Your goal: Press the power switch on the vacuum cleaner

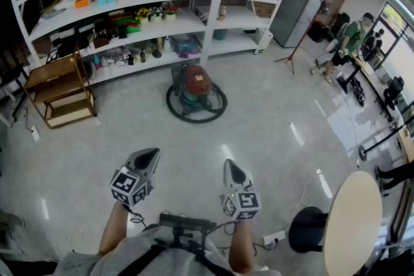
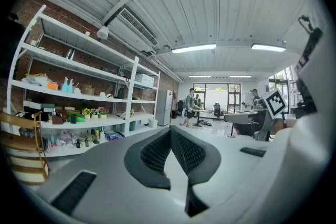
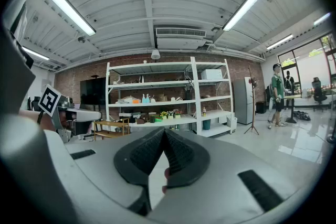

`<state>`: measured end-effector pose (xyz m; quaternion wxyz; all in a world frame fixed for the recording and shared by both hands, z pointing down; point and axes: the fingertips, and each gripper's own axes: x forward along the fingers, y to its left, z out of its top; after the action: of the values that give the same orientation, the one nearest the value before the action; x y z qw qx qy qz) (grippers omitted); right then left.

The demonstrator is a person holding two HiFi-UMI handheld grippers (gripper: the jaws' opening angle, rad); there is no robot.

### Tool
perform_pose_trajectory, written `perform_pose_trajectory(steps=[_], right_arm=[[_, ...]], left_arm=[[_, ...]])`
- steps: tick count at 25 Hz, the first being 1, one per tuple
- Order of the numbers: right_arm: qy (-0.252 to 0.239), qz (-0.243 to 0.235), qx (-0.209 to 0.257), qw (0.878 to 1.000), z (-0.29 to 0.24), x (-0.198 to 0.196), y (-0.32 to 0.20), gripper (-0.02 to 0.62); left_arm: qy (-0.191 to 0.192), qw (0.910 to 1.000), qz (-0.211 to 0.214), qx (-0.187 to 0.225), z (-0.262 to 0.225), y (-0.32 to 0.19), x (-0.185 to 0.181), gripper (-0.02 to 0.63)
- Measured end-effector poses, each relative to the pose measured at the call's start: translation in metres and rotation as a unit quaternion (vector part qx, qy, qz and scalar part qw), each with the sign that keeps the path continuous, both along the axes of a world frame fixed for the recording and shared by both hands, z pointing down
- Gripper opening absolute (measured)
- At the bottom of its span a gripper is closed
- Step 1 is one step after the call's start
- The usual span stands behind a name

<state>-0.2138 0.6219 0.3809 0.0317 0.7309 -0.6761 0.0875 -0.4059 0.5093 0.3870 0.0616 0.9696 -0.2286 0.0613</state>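
Note:
A red and teal vacuum cleaner [image 1: 195, 88] stands on the floor in front of the shelves, its black hose coiled around it. Its power switch is too small to make out. Both grippers are held low near the person's body, well short of the vacuum cleaner. My left gripper [image 1: 149, 156] is shut with nothing between its tips, which meet in the left gripper view [image 2: 170, 130]. My right gripper [image 1: 231, 166] is likewise shut and holds nothing [image 3: 164, 131]. The vacuum cleaner is hidden in both gripper views.
White shelving [image 1: 207, 10] full of bottles and boxes lines the far wall. A wooden step rack [image 1: 61, 90] stands at the left. A round table [image 1: 352, 223] and black stool [image 1: 307, 229] are at the right. A person [image 1: 346, 42] sits far right.

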Motion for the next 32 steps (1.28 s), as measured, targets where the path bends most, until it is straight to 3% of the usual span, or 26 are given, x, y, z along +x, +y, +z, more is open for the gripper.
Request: perform_pose_trajectory(steps=[21,32], right_arm=[[-0.01,-0.008,0.009,1.0,0.012,0.025,-0.003,0.012],[-0.013,-0.007,-0.006,1.0,0.019,0.045,-0.007,0.012]], left_arm=[[0.018,0.9998,0.003,0.008,0.006,-0.007,0.034,0.006],[0.002,0.9999,0.011,-0.002,0.014,-0.011,0.056,0.006]])
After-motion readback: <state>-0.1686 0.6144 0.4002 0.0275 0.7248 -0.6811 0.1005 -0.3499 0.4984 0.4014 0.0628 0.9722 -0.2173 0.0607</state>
